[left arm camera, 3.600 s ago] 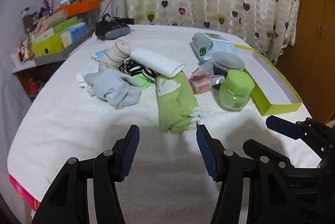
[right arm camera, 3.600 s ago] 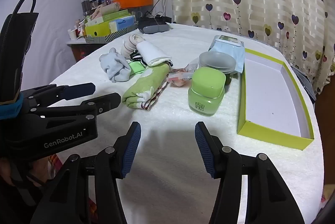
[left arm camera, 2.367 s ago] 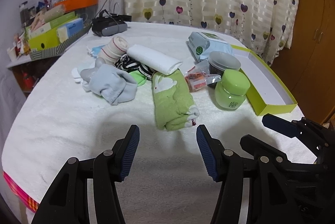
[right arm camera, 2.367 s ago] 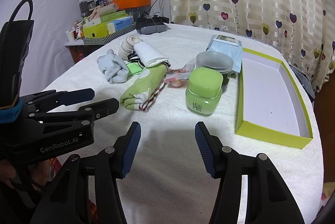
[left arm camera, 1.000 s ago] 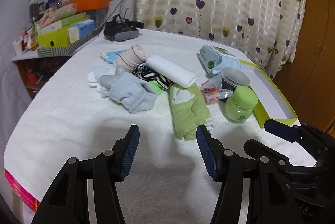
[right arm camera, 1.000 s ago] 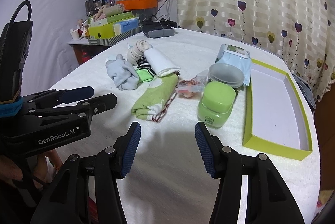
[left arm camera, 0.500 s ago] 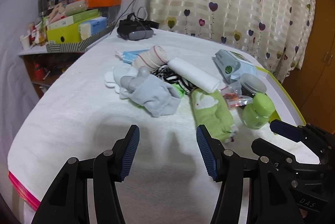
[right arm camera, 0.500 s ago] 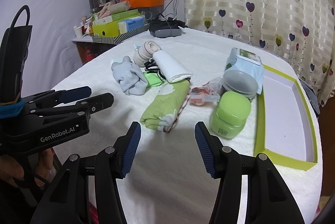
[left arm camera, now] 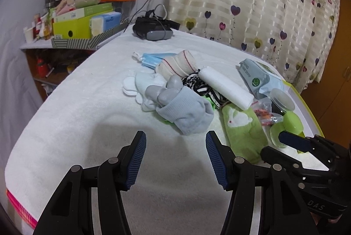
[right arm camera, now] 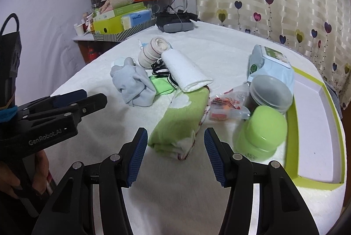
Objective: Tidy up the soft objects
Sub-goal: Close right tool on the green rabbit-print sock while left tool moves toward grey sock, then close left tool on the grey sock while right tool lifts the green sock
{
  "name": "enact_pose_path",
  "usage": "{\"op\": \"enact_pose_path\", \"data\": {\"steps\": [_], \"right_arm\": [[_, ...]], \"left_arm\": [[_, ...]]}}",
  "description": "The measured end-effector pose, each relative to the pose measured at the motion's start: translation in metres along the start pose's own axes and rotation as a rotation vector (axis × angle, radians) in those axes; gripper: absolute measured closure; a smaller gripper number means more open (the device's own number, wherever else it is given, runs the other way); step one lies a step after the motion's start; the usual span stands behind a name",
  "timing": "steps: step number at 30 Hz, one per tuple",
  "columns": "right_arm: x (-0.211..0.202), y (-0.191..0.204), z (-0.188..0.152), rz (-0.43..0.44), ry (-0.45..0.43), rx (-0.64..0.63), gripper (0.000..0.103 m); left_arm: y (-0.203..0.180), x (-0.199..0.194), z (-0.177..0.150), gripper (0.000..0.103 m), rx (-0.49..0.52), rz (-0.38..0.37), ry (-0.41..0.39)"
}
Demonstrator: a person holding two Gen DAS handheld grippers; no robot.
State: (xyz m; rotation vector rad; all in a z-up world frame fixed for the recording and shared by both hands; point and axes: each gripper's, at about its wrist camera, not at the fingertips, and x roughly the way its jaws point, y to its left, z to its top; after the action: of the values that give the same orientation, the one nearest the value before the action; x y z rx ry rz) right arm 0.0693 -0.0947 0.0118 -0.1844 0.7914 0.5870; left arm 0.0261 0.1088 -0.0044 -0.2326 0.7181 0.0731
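Socks (left arm camera: pixel 186 110) lie beyond "GenRobot.AI" left tongs (right arm camera: pixel 79 101), spread apart.

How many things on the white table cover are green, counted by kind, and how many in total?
Folded green towels: 1
Green-lidded jars: 1
Green-rimmed trays: 1
Small green pieces under the grey sock: 1
Total: 4

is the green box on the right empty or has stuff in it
Empty: the shallow lime-green cardboard box shows only its bare white floor.
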Motion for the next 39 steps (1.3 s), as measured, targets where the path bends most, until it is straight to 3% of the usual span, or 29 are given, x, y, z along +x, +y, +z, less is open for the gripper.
{"op": "enact_pose_path", "data": {"steps": [20, 25, 39], "right_arm": [[0.049, -0.007, 0.013, -0.011, 0.101, 0.059, 0.048], [0.046, -0.006, 0.012, -0.006, 0.087, 0.039, 0.065], [0.031, -0.018, 0.001, 0.047, 0.063, 0.028, 0.069]], "left_arm": [[0.012, 0.048, 0.018, 0.047, -0.076, -0.122, 0.067], [0.011, 0.059, 0.021, 0.047, -0.110, -0.132, 0.084], [-0.006, 0.081, 0.034, 0.047, -0.143, -0.096, 0.089]]}}
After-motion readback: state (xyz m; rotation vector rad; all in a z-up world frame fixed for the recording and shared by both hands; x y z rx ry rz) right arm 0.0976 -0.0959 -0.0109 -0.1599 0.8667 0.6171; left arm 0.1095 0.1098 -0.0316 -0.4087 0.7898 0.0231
